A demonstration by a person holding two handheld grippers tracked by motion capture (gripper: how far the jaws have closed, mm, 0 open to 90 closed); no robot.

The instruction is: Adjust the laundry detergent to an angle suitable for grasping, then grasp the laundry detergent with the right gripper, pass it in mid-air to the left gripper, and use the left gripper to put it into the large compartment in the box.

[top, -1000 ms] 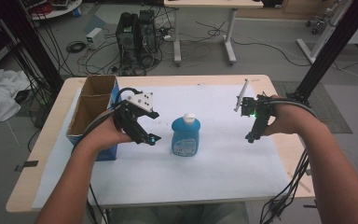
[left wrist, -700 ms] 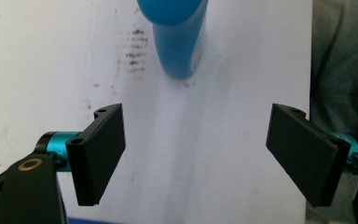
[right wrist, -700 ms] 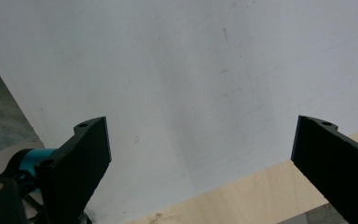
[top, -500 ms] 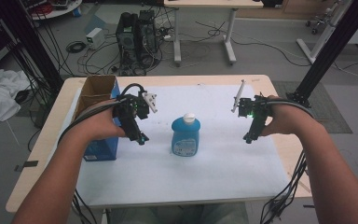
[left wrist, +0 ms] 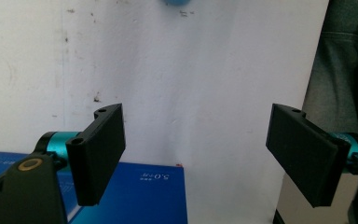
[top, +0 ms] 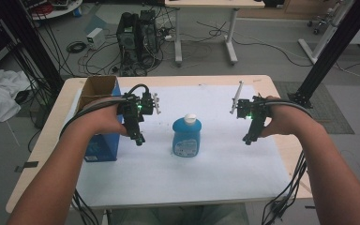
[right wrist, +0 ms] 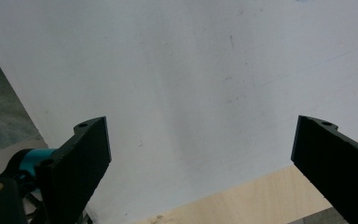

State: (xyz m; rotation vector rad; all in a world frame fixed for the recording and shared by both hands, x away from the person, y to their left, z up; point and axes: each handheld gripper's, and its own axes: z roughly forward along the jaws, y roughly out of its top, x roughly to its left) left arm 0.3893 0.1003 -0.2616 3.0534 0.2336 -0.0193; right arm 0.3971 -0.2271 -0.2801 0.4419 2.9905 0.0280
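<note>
From above, the bottle (top: 186, 137) stands mid-sheet with the left gripper (top: 138, 138) at its 9 o'clock and the right gripper (top: 247, 139) at its 3, and each gripper view shows jaws spread wide, gripping nothing.

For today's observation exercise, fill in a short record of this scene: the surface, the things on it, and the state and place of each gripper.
surface: table under a white sheet
centre: blue bottle, white cap, upright
left edge: open blue box
left gripper: open, empty, between box and bottle
right gripper: open, empty, right of the bottle
contact: neither gripper touches the bottle
</note>
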